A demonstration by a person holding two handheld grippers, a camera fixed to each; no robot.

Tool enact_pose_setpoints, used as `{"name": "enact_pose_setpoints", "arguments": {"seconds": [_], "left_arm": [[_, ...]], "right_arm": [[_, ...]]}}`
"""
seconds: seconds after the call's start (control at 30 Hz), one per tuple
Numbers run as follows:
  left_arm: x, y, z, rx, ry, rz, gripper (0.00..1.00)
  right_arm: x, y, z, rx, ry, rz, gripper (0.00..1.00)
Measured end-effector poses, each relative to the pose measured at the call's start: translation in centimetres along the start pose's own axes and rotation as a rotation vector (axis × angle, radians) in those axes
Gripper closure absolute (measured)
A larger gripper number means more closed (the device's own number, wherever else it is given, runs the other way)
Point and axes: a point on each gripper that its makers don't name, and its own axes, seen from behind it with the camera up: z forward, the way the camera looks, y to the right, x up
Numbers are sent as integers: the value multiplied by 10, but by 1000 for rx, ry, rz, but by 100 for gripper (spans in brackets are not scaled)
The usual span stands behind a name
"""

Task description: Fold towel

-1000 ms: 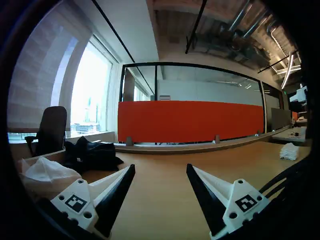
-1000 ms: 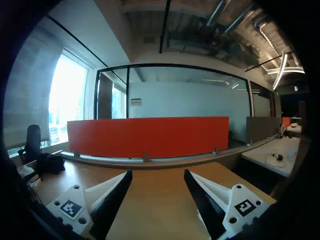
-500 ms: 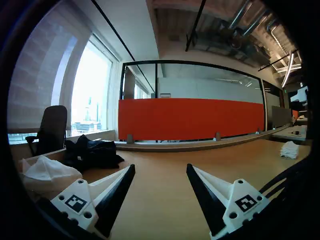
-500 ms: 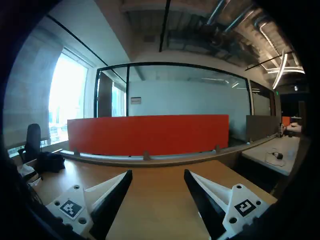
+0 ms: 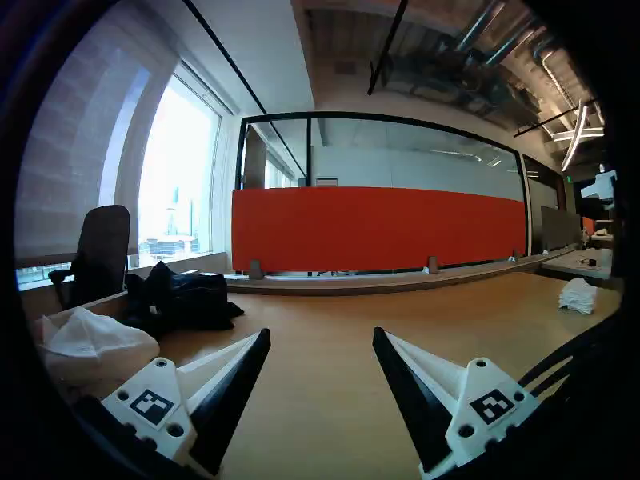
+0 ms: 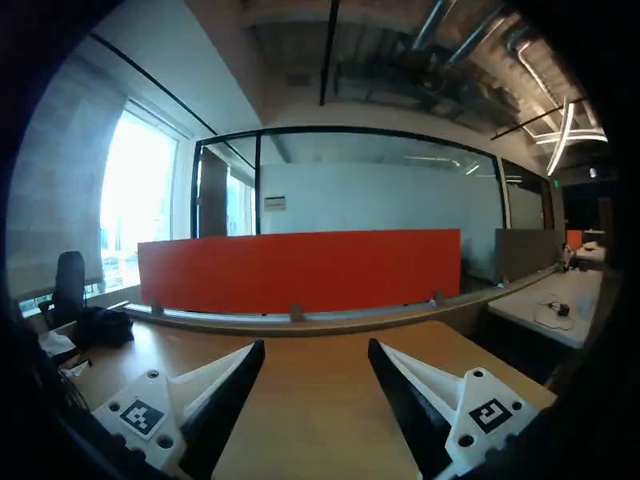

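Note:
A crumpled white towel lies at the near left of the wooden table in the left gripper view, just left of the left finger. A small folded white towel rests at the far right of that table. My left gripper stands open above bare wood with nothing between its fingers. My right gripper is open too, over the table in the right gripper view. White cloth shows at that view's far left edge.
A black bag sits behind the crumpled towel, seen as a bag in the right gripper view too. An orange divider panel runs along the table's far edge. A black office chair stands by the window. A white desk lies to the right.
Both cameras tilted slightly: the scene dropped in the left gripper view and rose a little in the right gripper view. Both grippers stayed open.

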Motion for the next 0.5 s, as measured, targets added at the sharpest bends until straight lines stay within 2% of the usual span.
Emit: {"name": "enact_pose_setpoints", "arguments": {"seconds": [0.5], "left_arm": [[0, -1, 1, 0, -1, 0, 5]], "right_arm": [[3, 5, 5, 11, 16, -21, 0]]}}
